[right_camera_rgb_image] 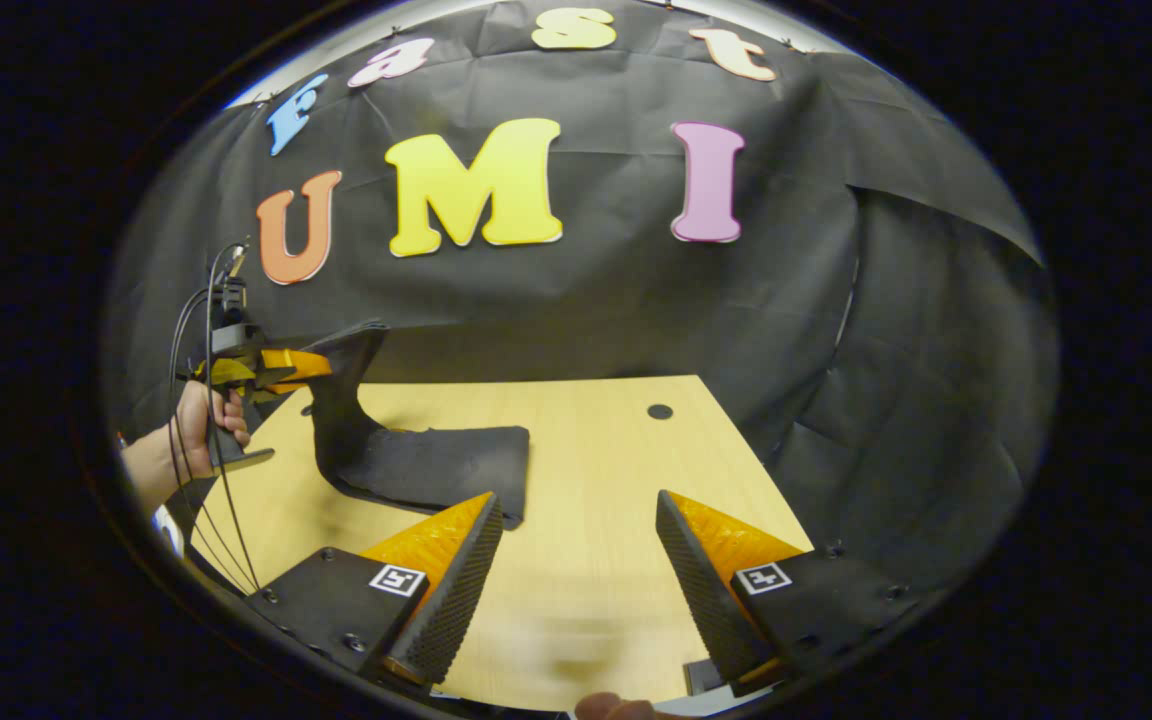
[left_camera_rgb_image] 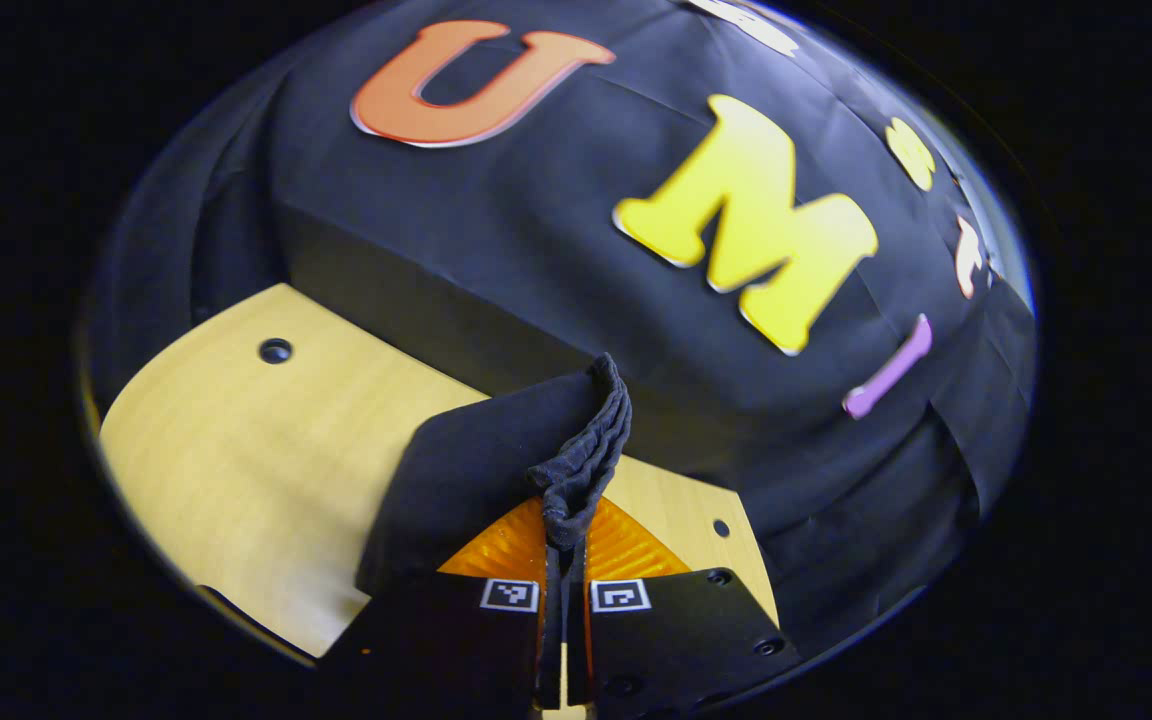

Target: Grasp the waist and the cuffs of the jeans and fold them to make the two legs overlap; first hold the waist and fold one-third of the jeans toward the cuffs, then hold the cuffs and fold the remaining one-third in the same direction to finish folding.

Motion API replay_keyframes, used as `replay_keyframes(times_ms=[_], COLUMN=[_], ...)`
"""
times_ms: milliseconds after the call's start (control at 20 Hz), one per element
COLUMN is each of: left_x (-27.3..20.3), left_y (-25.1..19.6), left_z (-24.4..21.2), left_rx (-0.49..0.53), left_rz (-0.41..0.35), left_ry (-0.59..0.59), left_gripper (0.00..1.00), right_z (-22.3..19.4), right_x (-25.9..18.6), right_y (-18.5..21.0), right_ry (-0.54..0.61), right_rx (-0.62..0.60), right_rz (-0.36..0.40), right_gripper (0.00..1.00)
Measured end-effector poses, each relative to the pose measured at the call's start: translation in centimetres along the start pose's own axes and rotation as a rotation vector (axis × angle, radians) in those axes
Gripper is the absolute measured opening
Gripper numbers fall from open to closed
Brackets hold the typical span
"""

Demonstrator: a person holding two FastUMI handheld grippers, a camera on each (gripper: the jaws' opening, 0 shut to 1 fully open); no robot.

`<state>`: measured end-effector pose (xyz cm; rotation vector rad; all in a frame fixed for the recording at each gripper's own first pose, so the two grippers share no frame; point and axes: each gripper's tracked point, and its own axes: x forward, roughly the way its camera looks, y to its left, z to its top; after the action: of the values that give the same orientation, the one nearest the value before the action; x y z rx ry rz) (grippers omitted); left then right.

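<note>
I see a light wooden table (right_camera_rgb_image: pixel 586 560) enclosed by the booth's black cloth wall (right_camera_rgb_image: pixel 836 300), which hangs just behind the table's far edge. The table carries small dark round holes; one (right_camera_rgb_image: pixel 659 411) sits near the far edge. Each gripper finger bears a small square black-and-white marker tag (left_camera_rgb_image: pixel 510 594); I can read no brand or label on the jeans.

The dark jeans (right_camera_rgb_image: pixel 416 460) lie on the left part of the table as the right gripper view shows it. One end rests flat; the other rises off the table to the left gripper (right_camera_rgb_image: pixel 321 362).

In the left gripper view, the left gripper (left_camera_rgb_image: pixel 564 540) has both fingers clamped on a bunched edge of the jeans (left_camera_rgb_image: pixel 496 470), the cloth standing up between them. I cannot tell whether this edge is waist or cuff. A hand (right_camera_rgb_image: pixel 206 415) holds this gripper above the table's left edge, fingers wrapped round the handle, cables (right_camera_rgb_image: pixel 186 400) trailing down.

The right gripper (right_camera_rgb_image: pixel 576 550) hovers low over the near table, its fingers spread wide with nothing between them, apart from the jeans.

Bare tabletop lies to the right of the jeans out to the table's right edge.
</note>
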<state>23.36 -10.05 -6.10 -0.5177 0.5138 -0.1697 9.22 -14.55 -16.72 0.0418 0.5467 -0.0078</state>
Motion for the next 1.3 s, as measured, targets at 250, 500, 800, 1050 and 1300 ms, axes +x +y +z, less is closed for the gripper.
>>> replay_keyframes(times_ms=[250, 500, 800, 1050, 1300], left_x=[4.8, 7.3, 8.2, 4.9, -4.6], left_y=[-3.0, -0.6, -2.0, -4.4, -5.5], left_z=[-9.6, -15.2, -16.5, -14.5, -4.8], left_rx=[0.078, 0.153, 0.271, 0.265, 0.35], left_rz=[0.012, 0.155, 0.189, 0.125, 0.068], left_ry=[0.135, 0.213, 0.236, 0.209, 0.005], left_gripper=[0.05, 0.05, 0.47, 0.92, 0.91], right_z=[-1.5, -2.4, -2.1, 0.1, 6.2], right_x=[-2.1, -2.5, -1.1, -0.3, 0.1], right_y=[-4.1, -7.0, -6.3, -3.3, 3.8], right_ry=[0.016, 0.046, 0.054, 0.0, -0.151], right_rx=[0.037, 0.034, 0.069, 0.04, -0.033], right_rz=[-0.091, -0.142, -0.111, -0.054, 0.049], right_gripper=[0.94, 0.96, 0.94, 0.94, 0.96])
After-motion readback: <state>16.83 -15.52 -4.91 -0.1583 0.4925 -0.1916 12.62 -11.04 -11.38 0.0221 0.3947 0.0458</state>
